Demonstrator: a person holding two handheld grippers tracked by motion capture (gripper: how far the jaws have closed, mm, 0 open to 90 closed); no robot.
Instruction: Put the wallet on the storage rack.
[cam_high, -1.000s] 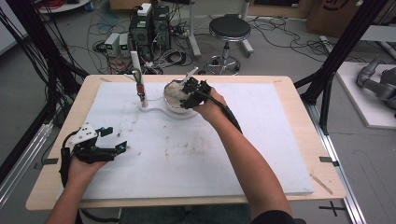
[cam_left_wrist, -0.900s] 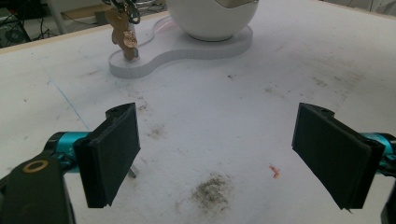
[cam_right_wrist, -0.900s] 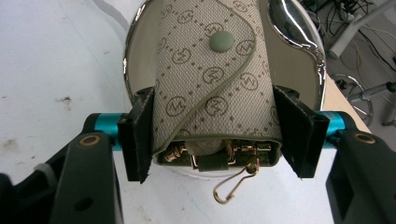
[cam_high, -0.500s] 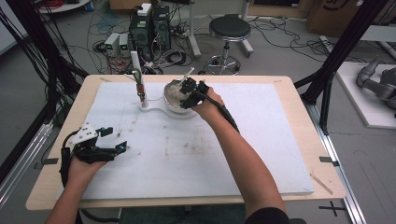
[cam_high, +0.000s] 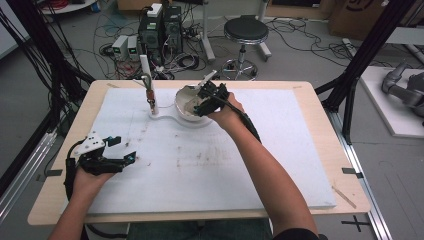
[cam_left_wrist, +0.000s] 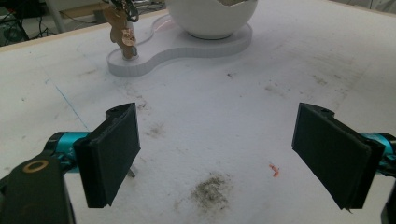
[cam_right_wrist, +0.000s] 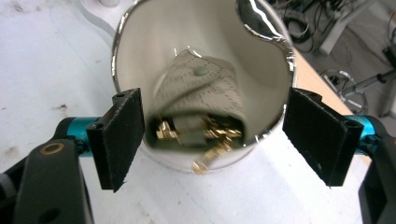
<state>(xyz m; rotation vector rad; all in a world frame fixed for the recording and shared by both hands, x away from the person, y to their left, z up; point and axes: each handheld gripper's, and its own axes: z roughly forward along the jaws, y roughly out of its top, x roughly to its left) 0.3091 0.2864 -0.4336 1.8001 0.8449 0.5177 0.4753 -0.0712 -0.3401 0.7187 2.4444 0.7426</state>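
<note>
A white bowl (cam_high: 186, 103) with a shiny rim stands on a white base (cam_left_wrist: 163, 51) at the back of the mat. Inside it lie a beige pouch (cam_right_wrist: 201, 93) with a snap button and gold jewellery pieces (cam_right_wrist: 219, 135). My right gripper (cam_high: 202, 102) hovers over the bowl's mouth. Its jaws have just been opening, and in the right gripper view the right gripper (cam_right_wrist: 215, 135) is open, its pads on either side of the bowl's near rim and pressing on nothing. My left gripper (cam_high: 122, 150) rests low over the mat at the front left. The left gripper (cam_left_wrist: 217, 158) is open and empty.
A thin post (cam_high: 150, 92) with a copper-coloured hook (cam_left_wrist: 123, 32) rises from the base, left of the bowl. The white foam mat (cam_high: 280, 150) covers most of the wooden table and carries dark smudges (cam_left_wrist: 210, 193). A stool (cam_high: 245, 32) and cabling lie beyond the far edge.
The right hand has shifted only slightly over the bowl. The left hand and its gripper have stayed where they were.
</note>
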